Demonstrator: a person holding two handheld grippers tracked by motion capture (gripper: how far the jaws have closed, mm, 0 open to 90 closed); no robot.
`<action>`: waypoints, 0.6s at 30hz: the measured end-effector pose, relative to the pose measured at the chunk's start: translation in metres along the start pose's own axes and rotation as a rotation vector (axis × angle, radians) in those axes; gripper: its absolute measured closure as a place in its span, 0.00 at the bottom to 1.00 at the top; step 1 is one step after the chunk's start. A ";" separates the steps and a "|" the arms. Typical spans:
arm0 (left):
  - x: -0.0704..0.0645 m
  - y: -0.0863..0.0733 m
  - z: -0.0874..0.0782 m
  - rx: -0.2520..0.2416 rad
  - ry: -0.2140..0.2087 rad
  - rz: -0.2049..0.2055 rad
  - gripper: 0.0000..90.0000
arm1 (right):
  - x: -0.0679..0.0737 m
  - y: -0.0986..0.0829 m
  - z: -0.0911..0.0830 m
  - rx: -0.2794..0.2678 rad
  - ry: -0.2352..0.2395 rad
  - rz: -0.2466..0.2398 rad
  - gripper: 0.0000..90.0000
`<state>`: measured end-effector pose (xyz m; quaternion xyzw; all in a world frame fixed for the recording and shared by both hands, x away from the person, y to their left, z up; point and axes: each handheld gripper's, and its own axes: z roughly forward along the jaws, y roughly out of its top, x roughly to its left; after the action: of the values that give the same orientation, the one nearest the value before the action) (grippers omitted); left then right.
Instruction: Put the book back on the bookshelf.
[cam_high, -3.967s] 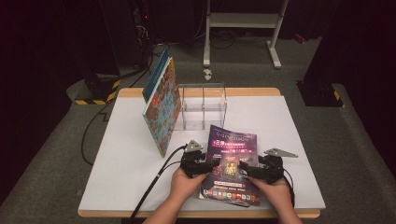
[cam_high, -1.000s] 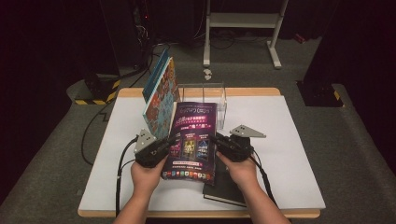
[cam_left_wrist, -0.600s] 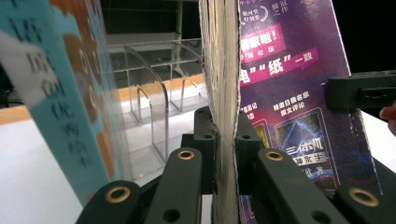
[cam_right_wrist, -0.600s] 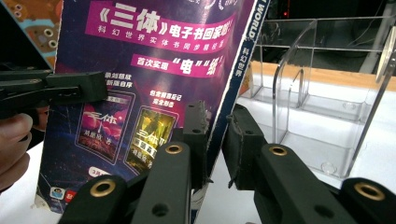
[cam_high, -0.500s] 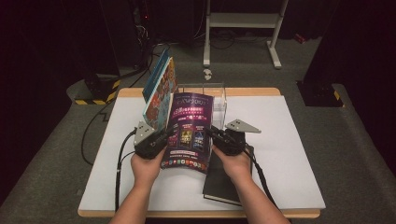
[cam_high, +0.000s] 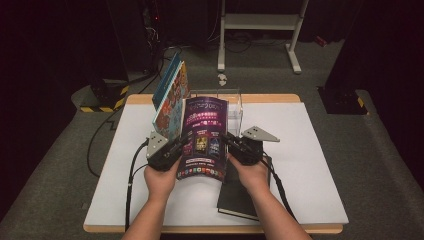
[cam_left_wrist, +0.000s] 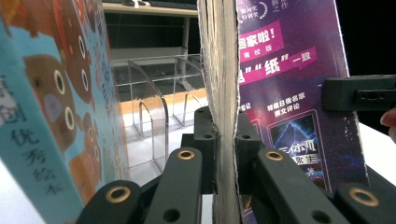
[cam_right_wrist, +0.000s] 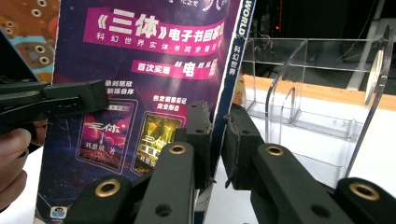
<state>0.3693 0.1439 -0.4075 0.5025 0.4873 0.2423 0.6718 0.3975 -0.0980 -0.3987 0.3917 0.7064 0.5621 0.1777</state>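
A purple book (cam_high: 202, 135) with Chinese print stands nearly upright above the table, held by both side edges. My left gripper (cam_high: 172, 147) is shut on its left page edge (cam_left_wrist: 223, 135). My right gripper (cam_high: 232, 145) is shut on the spine edge (cam_right_wrist: 217, 135). The cover faces me (cam_right_wrist: 140, 70). Just behind the book stands a clear acrylic rack (cam_high: 235, 102) with curved dividers (cam_right_wrist: 317, 84). A colourful picture book (cam_high: 170, 100) leans in the rack's left end, close beside the purple book (cam_left_wrist: 289, 70).
A black book (cam_high: 240, 197) lies flat at the table's front, under my right forearm. The white table top (cam_high: 310, 165) spreads to the right. Cables trail off the left edge; a metal stand and dark floor lie beyond.
The purple book has been lifted off the black book, carried left and back toward the rack, and tipped from flat to nearly upright. Both grippers kept hold of it.
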 end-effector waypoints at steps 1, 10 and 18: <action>-0.001 0.000 0.000 -0.003 -0.002 0.003 0.93 | 0.000 0.000 -0.001 -0.003 0.000 -0.004 0.90; -0.007 0.006 0.008 -0.019 0.000 0.018 0.93 | -0.004 0.004 -0.003 -0.043 -0.003 0.001 0.91; -0.005 0.004 0.015 -0.030 0.028 0.044 0.93 | -0.009 0.004 0.010 -0.059 0.005 0.020 0.91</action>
<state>0.3815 0.1348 -0.4015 0.4994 0.4819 0.2714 0.6668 0.4115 -0.0983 -0.3992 0.3920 0.6859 0.5856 0.1816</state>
